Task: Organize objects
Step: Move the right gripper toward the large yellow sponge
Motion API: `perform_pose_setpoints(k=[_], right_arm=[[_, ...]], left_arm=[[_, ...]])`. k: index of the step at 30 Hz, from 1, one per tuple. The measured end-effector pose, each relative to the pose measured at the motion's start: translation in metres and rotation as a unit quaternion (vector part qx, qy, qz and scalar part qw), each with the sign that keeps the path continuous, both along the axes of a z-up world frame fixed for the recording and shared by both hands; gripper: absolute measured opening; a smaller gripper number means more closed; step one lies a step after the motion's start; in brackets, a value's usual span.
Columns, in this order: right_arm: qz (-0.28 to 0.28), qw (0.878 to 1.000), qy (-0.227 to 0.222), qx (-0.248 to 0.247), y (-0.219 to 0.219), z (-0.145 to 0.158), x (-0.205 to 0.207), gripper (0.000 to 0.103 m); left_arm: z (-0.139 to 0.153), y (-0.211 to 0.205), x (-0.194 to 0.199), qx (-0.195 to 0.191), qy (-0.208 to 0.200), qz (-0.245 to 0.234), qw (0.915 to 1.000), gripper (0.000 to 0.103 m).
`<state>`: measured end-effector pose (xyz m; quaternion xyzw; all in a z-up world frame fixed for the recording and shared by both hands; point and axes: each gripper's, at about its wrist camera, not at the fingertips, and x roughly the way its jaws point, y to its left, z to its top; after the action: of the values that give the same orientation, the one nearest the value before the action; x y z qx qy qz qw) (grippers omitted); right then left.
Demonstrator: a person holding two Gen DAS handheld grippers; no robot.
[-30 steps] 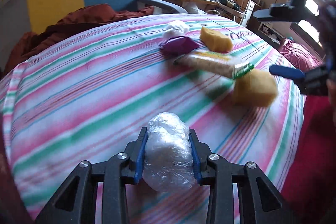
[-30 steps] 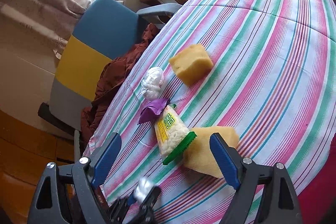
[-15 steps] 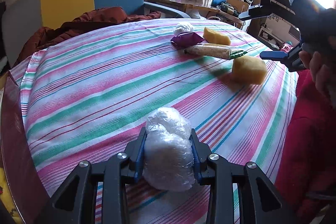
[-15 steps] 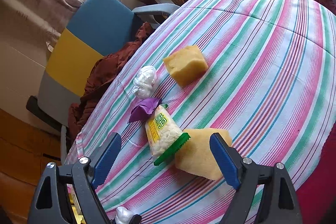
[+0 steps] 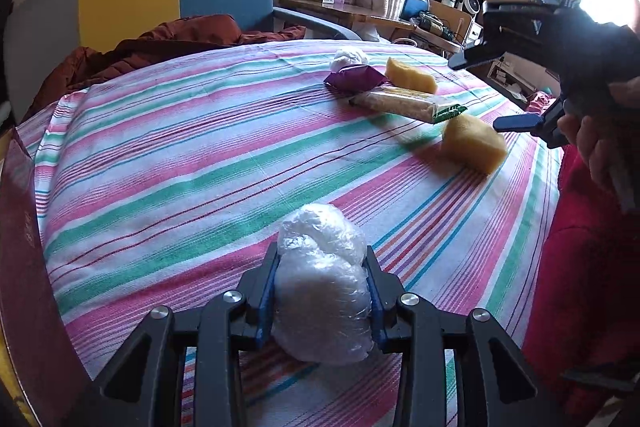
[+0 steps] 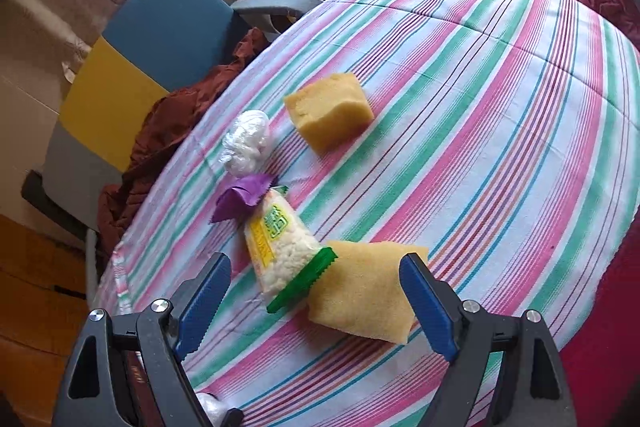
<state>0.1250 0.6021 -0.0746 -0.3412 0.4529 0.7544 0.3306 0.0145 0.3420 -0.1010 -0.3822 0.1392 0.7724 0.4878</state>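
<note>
Fingers of the left gripper clamp a clear plastic bundle at the bottom center of the left view, low over the striped table; their jaws have just been opening slightly, the bundle still between the pads. Since 1 second ago this view has pulled back, so the other items sit farther off at upper right. The bundle's long axis runs away from the camera. The right gripper stands wide open with nothing gripped, a yellow sponge and the green end of a rice packet lying between its fingers. That packet's long axis points toward the purple wrapper.
</note>
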Motion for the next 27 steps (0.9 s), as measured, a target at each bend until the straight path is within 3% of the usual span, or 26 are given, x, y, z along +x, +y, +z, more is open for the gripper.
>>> perform_pose_setpoints(k=[6,10,13,18,20,27], right_arm=[[0.015,0.998,-0.055,0.03,-0.005,-0.001,-0.012,0.088],[-0.02,0.998,-0.049,0.039,-0.001,0.002,0.0,0.088],[-0.02,0.999,-0.043,0.018,0.003,-0.003,0.001,0.088],[0.03,0.991,-0.127,0.017,-0.007,-0.017,-0.024,0.091],[0.057,0.986,-0.158,-0.013,-0.009,-0.032,-0.034,0.09],[0.058,0.988,-0.143,-0.022,-0.011,-0.035,-0.036,0.084]], left_arm=[[0.0,-0.001,-0.002,0.007,-0.008,0.0,0.9999,0.039],[0.0,-0.001,-0.003,0.013,-0.014,0.0,0.9998,0.039],[-0.001,-0.001,-0.003,0.015,-0.017,0.0,0.9997,0.039],[-0.001,-0.002,-0.004,0.018,-0.021,-0.001,0.9996,0.039],[0.0,-0.003,-0.004,0.018,-0.022,0.0,0.9996,0.039],[0.0,-0.004,-0.005,0.022,-0.027,0.0,0.9994,0.039]])
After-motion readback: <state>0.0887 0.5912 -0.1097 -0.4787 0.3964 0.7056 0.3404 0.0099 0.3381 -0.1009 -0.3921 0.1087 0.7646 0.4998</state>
